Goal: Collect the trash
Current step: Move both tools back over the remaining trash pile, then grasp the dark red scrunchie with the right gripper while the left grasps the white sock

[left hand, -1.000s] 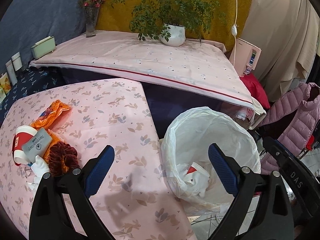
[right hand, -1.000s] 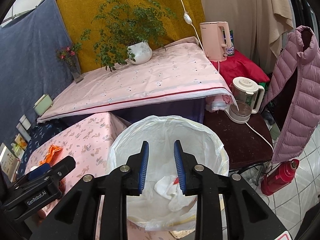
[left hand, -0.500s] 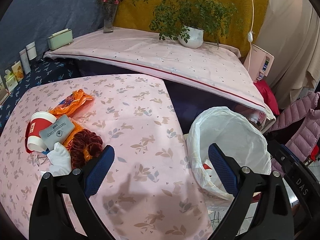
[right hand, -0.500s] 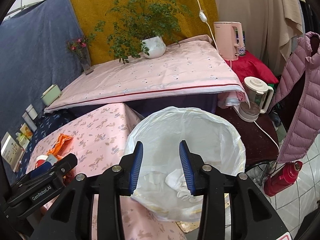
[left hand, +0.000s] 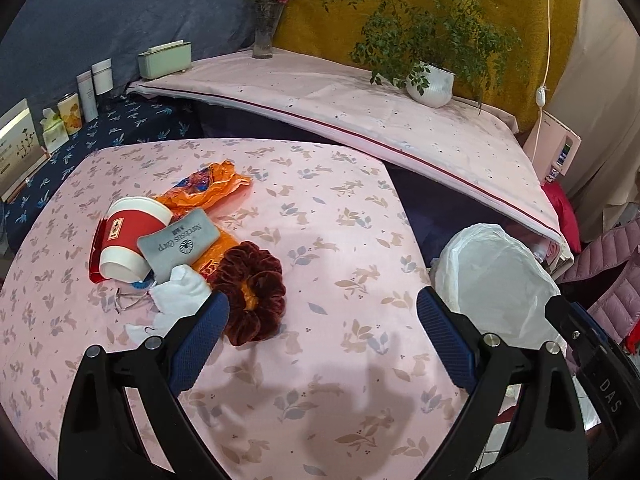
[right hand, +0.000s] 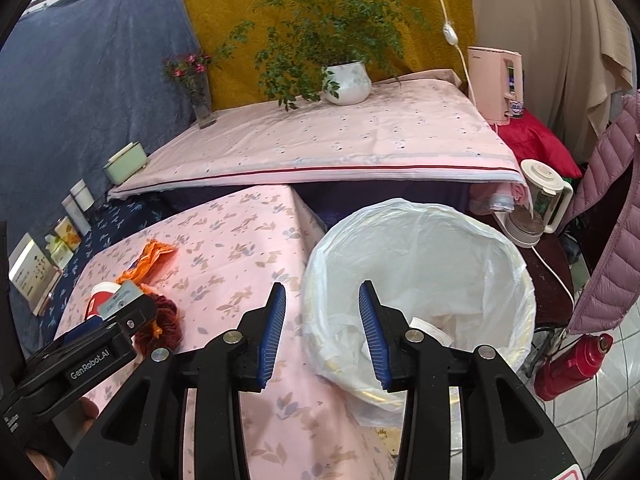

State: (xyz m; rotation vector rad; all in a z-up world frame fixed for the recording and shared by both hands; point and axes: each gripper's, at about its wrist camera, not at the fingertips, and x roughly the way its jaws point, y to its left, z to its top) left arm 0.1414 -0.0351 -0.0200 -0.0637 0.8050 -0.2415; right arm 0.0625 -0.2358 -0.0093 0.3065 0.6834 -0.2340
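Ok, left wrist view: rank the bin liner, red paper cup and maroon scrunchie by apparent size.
1. bin liner, clearly largest.
2. red paper cup and maroon scrunchie look alike; the scrunchie lies nearer, so no ranking.

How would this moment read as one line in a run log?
task: collect trash | left tool: open, empty, over table | right tool: open, empty, at bin rim | pile: cup, scrunchie, wrapper on table

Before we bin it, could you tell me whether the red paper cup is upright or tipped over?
Tipped over: the red paper cup lies on its side on the pink tablecloth, its white rim facing sideways.
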